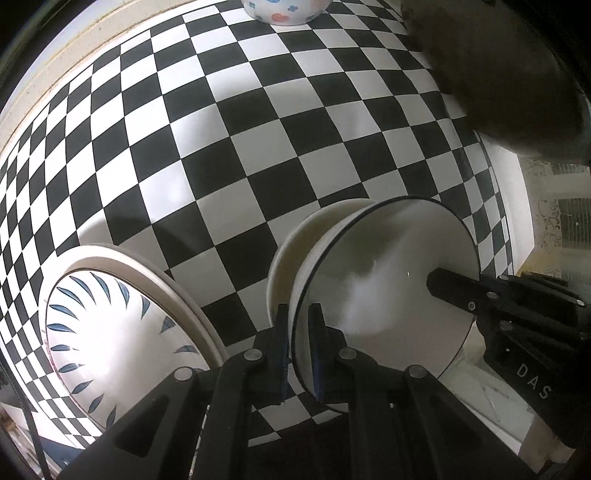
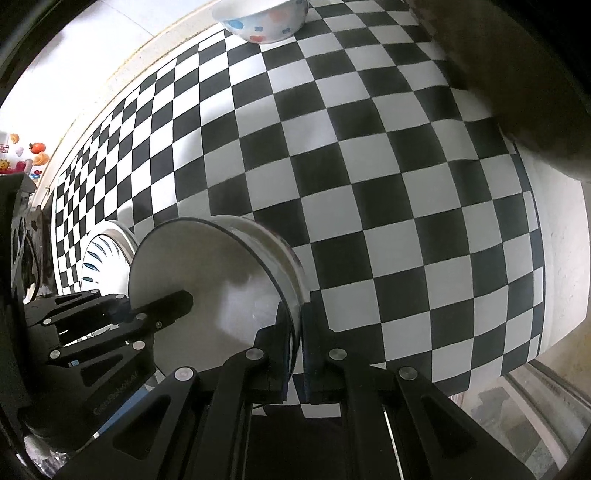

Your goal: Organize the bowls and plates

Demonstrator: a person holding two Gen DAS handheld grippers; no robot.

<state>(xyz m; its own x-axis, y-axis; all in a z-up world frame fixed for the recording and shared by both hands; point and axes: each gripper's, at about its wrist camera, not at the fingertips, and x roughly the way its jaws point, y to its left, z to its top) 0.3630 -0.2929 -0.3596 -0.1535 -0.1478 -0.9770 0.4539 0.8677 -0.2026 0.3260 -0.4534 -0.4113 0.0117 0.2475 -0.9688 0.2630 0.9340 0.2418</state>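
A white bowl with a thin dark rim line (image 1: 384,295) is held between the two grippers, each clamped tight on an opposite side of its rim. The left gripper (image 1: 298,345) has its jaws closed on the near rim edge, the wall of the bowl pinched between the blue-faced pads, and the right gripper (image 2: 294,341) grips the opposite edge the same way; in each wrist view the other gripper's black finger reaches in over the bowl's pale interior. The bowl sits low over the tabletop (image 1: 258,147), which is covered by a black-and-white checkered cloth; whether its base touches the cloth cannot be told. Just beside it, on the left gripper's side, lies a white plate with blue leaf strokes (image 1: 110,332). Far across the cloth stands a patterned bowl with blue and red spots (image 2: 264,18). A large dark brown rounded object (image 1: 498,74) fills the upper right corner.
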